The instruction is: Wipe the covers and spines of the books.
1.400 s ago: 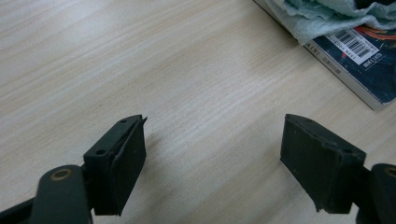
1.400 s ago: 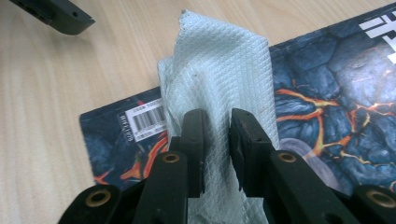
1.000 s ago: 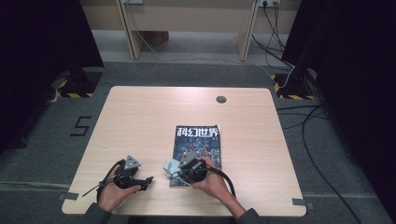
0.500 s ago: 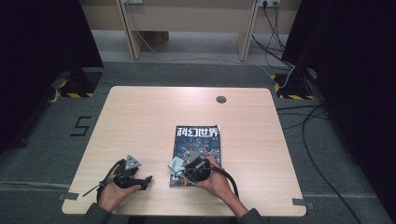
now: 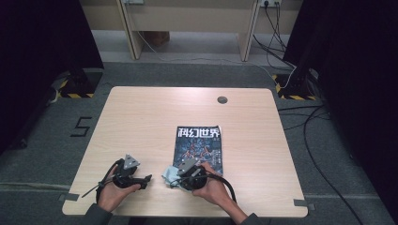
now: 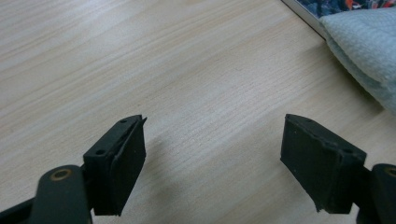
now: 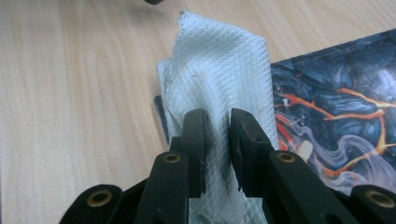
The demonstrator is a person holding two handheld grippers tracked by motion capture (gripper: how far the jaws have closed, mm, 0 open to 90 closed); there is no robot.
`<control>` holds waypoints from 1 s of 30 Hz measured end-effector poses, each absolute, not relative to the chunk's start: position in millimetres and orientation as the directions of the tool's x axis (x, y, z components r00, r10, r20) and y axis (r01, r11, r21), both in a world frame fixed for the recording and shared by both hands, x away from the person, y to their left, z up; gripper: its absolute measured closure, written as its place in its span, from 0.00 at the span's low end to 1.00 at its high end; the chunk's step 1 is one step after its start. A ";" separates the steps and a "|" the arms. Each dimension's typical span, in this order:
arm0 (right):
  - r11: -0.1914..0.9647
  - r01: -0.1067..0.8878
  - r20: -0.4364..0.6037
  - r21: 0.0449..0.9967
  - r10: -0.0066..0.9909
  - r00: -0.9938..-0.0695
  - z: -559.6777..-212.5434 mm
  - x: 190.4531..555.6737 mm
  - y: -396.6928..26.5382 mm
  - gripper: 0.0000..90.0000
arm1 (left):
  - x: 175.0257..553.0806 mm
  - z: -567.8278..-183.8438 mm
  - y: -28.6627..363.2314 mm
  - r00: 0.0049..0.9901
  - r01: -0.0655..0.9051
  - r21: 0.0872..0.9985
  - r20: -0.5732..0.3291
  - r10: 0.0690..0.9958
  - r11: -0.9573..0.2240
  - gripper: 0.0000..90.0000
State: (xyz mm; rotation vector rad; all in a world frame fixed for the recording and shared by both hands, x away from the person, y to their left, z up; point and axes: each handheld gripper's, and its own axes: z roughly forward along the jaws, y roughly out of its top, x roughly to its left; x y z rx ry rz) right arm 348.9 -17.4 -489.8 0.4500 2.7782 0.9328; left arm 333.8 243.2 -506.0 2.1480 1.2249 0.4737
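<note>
Pale wood-grain table [image 5: 141, 122] standing on grey carpet, with dark curtains at both sides and a light desk frame with trailing cables at the far end; a small round grommet [image 5: 222, 99] sits near the far edge of the tabletop. Near left: the person's left hand [image 5: 111, 194] holds the left gripper [image 5: 146, 179] low over bare wood, its jaws spread wide with nothing between them, as the left gripper view [image 6: 212, 154] confirms. Near centre: a white quilted cloth [image 5: 170, 174] lies bunched at the near left corner of the magazine, overlapping that corner. The right gripper [image 7: 217, 140], held in the right hand [image 5: 211, 185], has its jaws clenched on a fold of this cloth [image 7: 219, 65]. Centre right: a dark-covered magazine [image 5: 199, 147] with white Chinese title characters lies flat, its cover [image 7: 336, 107] showing orange streaks on blue-black.
</note>
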 end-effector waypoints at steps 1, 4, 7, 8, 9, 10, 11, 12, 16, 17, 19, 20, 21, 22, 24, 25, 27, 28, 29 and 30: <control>0.758 0.225 -0.071 0.612 0.337 -0.939 -489.8 347.7 -17.4 0.85 | 333.3 -506.2 243.5 0.508 0.640 0.666 0.007 0.861 -0.383 0.24; 0.760 0.213 -0.067 0.614 0.319 -0.945 -490.1 343.7 -16.6 0.85 | 333.9 -505.7 242.5 0.507 0.639 0.667 0.009 0.862 -0.383 0.24; 0.764 0.211 -0.071 0.610 0.317 -0.946 -489.7 340.2 -15.7 0.85 | 332.8 -506.7 241.3 0.513 0.642 0.661 0.005 0.859 -0.387 0.24; 0.765 0.208 -0.072 0.610 0.315 -0.946 -489.7 340.1 -15.5 0.85 | 332.9 -506.5 241.1 0.514 0.641 0.662 0.006 0.858 -0.389 0.24; 0.764 0.208 -0.072 0.610 0.315 -0.946 -489.7 340.1 -15.6 0.85 | 333.1 -506.3 240.6 0.513 0.640 0.663 0.008 0.858 -0.389 0.24; 0.763 0.212 -0.069 0.610 0.317 -0.946 -489.7 340.3 -15.9 0.85 | 333.3 -506.6 240.5 0.512 0.642 0.662 0.006 0.859 -0.387 0.24; 0.760 0.216 -0.062 0.613 0.319 -0.946 -489.9 341.2 -16.4 0.85 | 333.2 -507.2 240.5 0.511 0.640 0.666 0.003 0.859 -0.383 0.24; 0.759 0.219 -0.059 0.613 0.320 -0.946 -489.8 341.4 -16.6 0.86 | 332.7 -507.0 240.9 0.512 0.643 0.662 0.004 0.859 -0.386 0.24; 0.758 0.230 -0.050 0.611 0.326 -0.944 -489.3 342.6 -18.3 0.86 | 333.3 -506.8 241.0 0.511 0.641 0.665 0.004 0.860 -0.384 0.24; 0.759 0.227 -0.053 0.611 0.325 -0.944 -489.0 343.4 -19.2 0.86 | 332.8 -506.8 241.2 0.512 0.643 0.662 0.005 0.859 -0.386 0.24; 0.757 0.247 -0.048 0.605 0.345 -0.938 -488.4 344.3 -22.7 0.86 | 332.5 -506.6 241.0 0.515 0.641 0.661 0.006 0.857 -0.390 0.24; 0.755 0.253 -0.049 0.605 0.352 -0.935 -488.3 344.8 -25.3 0.86 | 333.0 -506.2 240.8 0.516 0.639 0.662 0.007 0.856 -0.391 0.24; 0.753 0.263 -0.043 0.603 0.360 -0.932 -488.0 345.2 -28.2 0.86 | 333.2 -506.3 240.5 0.514 0.640 0.662 0.007 0.857 -0.390 0.24; 0.752 0.271 -0.042 0.601 0.368 -0.929 -487.7 346.0 -31.8 0.86 | 333.0 -506.9 240.4 0.514 0.640 0.664 0.005 0.857 -0.388 0.24; 0.746 0.291 -0.043 0.600 0.393 -0.919 -487.4 348.5 -41.2 0.86 | 332.3 -506.7 240.6 0.518 0.641 0.659 0.007 0.856 -0.394 0.24; 0.741 0.306 -0.040 0.598 0.408 -0.912 -487.1 348.8 -44.8 0.86 | 332.8 -506.6 240.0 0.514 0.639 0.664 0.007 0.857 -0.388 0.24; 0.736 0.327 -0.044 0.593 0.435 -0.899 -486.6 351.5 -56.1 0.86 | 333.1 -506.4 240.1 0.514 0.641 0.661 0.008 0.858 -0.390 0.24; 0.734 0.335 -0.050 0.591 0.447 -0.893 -486.3 352.2 -59.9 0.86 | 332.8 -507.3 239.9 0.514 0.639 0.665 0.004 0.858 -0.386 0.24; 0.730 0.341 -0.054 0.593 0.458 -0.887 -486.5 353.7 -65.0 0.86 | 332.3 -507.2 240.0 0.518 0.641 0.660 0.004 0.855 -0.392 0.24; 0.729 0.348 -0.056 0.590 0.466 -0.883 -486.1 354.8 -70.2 0.86 | 332.5 -507.2 239.6 0.520 0.639 0.661 0.005 0.854 -0.393 0.24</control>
